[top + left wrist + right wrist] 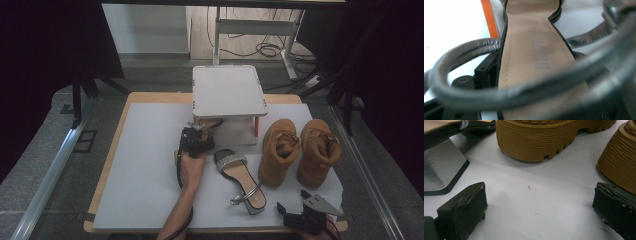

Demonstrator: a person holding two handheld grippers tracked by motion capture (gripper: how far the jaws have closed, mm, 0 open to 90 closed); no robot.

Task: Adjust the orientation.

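Observation:
A silver-strapped sandal [210, 122] pokes under the small white stand [227, 90], and my left gripper [196, 139] is at its heel end. In the left gripper view its beige insole [534, 37] runs between my jaws, with the grey ankle strap [474, 47] looping across in front. The left pad [486, 72] sits at the sole's edge, and the strap hides the other jaw, so I cannot make out a grip. The matching sandal [235, 170] lies flat on the mat. My right gripper [295, 211] rests open at the front right, nothing between its jaws [539, 202].
Two tan boots [280, 150] [317, 150] stand upright right of the stand; their ribbed soles [536, 140] [619, 162] rise just beyond my right jaws, beside the loose sandal's block heel [441, 167]. A white mat [145, 165] covers the table.

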